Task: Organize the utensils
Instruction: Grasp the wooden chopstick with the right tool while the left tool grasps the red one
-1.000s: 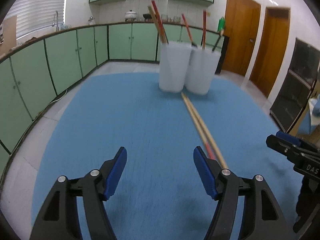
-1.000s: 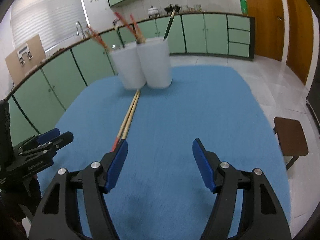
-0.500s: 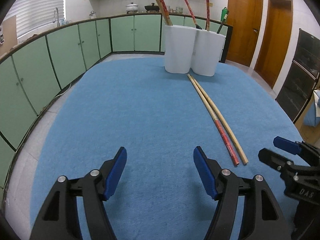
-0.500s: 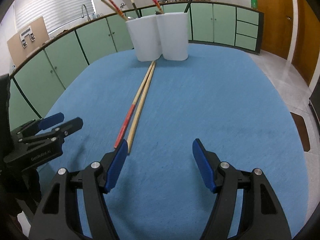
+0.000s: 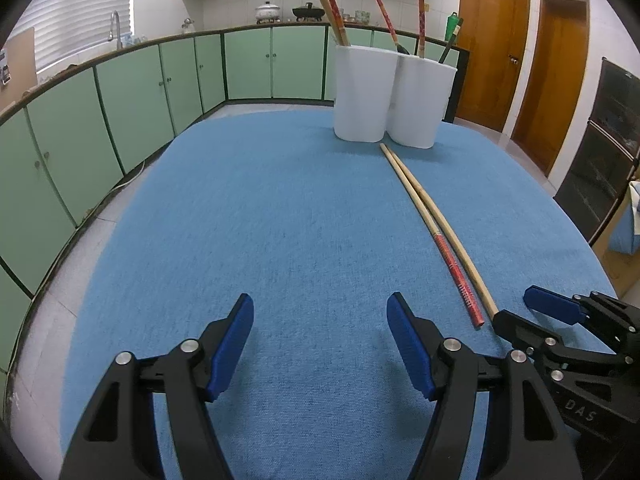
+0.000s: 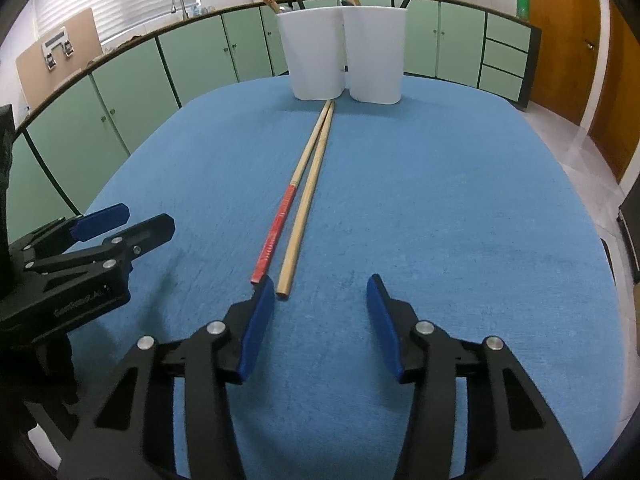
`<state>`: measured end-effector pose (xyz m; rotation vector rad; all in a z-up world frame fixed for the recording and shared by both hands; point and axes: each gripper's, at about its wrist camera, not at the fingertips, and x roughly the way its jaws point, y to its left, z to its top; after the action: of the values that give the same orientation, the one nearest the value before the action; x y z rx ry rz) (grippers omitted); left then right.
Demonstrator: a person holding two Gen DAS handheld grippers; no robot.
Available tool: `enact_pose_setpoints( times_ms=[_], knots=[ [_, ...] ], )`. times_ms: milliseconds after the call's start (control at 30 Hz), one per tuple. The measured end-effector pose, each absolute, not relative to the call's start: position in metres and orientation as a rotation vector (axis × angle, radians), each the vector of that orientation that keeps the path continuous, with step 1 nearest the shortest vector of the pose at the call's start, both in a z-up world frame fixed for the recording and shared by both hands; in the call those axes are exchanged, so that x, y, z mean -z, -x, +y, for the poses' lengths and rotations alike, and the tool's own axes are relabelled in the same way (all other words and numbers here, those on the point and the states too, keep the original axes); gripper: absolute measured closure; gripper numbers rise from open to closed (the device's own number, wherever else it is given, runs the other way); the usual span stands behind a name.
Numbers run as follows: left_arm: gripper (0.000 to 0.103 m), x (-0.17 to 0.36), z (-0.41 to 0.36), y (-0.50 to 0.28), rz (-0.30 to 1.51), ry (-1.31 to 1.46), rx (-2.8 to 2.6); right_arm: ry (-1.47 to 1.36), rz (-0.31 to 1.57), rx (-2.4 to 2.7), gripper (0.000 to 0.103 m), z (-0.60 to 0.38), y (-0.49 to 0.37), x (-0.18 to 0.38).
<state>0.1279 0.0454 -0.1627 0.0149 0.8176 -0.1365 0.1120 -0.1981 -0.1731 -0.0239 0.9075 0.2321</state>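
Note:
Two long chopsticks lie side by side on the blue cloth: a red-ended one (image 5: 454, 264) (image 6: 274, 236) and a plain bamboo one (image 5: 464, 250) (image 6: 302, 216). Their far tips point at two white holders (image 5: 362, 94) (image 6: 316, 54), the second one (image 5: 418, 102) (image 6: 374, 54) touching the first, both with chopsticks standing in them. My left gripper (image 5: 320, 322) is open and empty, left of the chopsticks' near ends. My right gripper (image 6: 322, 304) is open and empty, just behind those near ends; it also shows in the left wrist view (image 5: 520, 312).
The blue cloth (image 5: 260, 220) covers the round-cornered table. Green kitchen cabinets (image 5: 120, 92) run along the far and left side. Wooden doors (image 5: 492, 40) stand at the right. The left gripper also shows in the right wrist view (image 6: 132, 224).
Both grippers have pulled back toward the table's near edge and away from the holders. The near ends of the chopsticks now lie in full view. Both stay open.

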Motion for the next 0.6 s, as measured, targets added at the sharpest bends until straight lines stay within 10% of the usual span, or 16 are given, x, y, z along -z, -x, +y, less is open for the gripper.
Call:
enact_pose_setpoints(
  times_ms=[600],
  knots=[
    [0.035,0.165,0.043,-0.127,0.821,-0.024,0.129,0.047,0.905,-0.266,0.097,-0.189,-0.110,0.173]
  ],
)
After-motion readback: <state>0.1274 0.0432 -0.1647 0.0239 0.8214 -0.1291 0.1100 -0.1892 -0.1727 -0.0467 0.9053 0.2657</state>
